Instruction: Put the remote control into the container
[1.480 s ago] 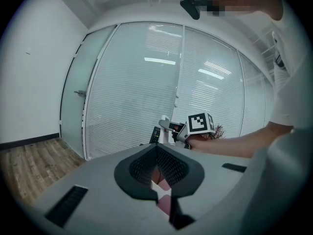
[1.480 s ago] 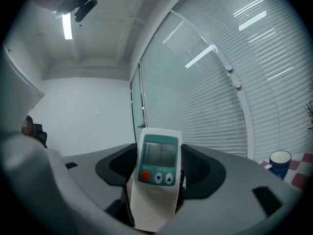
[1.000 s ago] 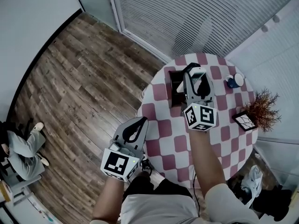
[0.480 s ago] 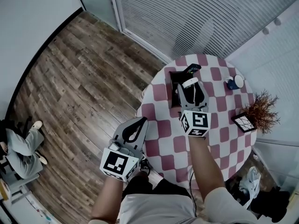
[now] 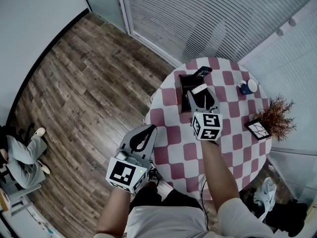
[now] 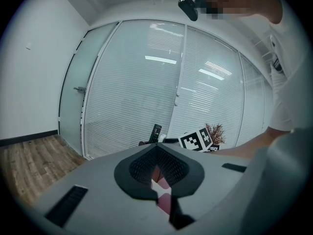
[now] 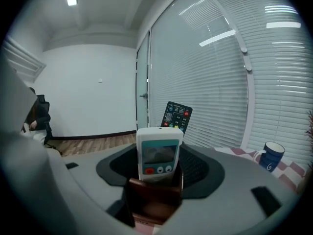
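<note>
A white remote control stands upright in the dark brown container on the checkered table. A black remote leans out of the same container behind it. My right gripper sits just short of the container, open, with its jaws spread either side of the white remote and apart from it. My left gripper hangs off the table's left edge over the floor, shut on nothing.
A round table with a red and white checkered cloth holds a blue mug, a dried plant and a small patterned square. Wood floor lies to the left, where a person sits. Glass walls with blinds stand behind.
My right gripper has drawn back toward me from the container and let go of the white remote, which now stands in the container. The left gripper has not moved.
</note>
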A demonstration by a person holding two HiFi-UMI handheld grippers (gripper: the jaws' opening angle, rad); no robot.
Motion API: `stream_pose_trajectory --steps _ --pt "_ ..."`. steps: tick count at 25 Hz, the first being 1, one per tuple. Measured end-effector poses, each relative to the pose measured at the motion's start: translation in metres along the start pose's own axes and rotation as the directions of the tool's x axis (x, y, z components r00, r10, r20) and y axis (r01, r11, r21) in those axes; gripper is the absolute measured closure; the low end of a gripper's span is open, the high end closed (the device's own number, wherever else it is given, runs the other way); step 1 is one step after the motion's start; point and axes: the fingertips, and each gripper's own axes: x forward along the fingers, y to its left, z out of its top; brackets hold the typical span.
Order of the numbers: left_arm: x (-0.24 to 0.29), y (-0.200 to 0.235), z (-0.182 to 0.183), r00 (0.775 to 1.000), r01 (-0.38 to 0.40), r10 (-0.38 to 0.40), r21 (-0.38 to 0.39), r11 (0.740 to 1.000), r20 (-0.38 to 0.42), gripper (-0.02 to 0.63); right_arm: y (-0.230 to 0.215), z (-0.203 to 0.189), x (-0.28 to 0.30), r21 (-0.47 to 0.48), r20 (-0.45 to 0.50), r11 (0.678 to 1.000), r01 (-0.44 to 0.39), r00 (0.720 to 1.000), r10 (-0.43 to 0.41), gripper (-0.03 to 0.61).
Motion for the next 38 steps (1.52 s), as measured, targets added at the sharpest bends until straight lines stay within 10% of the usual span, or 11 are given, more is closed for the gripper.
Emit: stream_pose_trajectory --steps 24,38 --pt "-0.023 -0.083 0.053 0.997 0.001 -0.008 0.09 0.996 0.082 0.604 -0.01 0.075 -0.167 0.009 0.147 0.988 -0.153 0.978 0.15 0.307" --pt "-0.048 -0.159 0.067 0.993 -0.026 0.01 0.143 0.989 0.114 0.604 -0.009 0.07 -0.302 -0.004 0.203 0.974 -0.225 0.954 0.221 0.548"
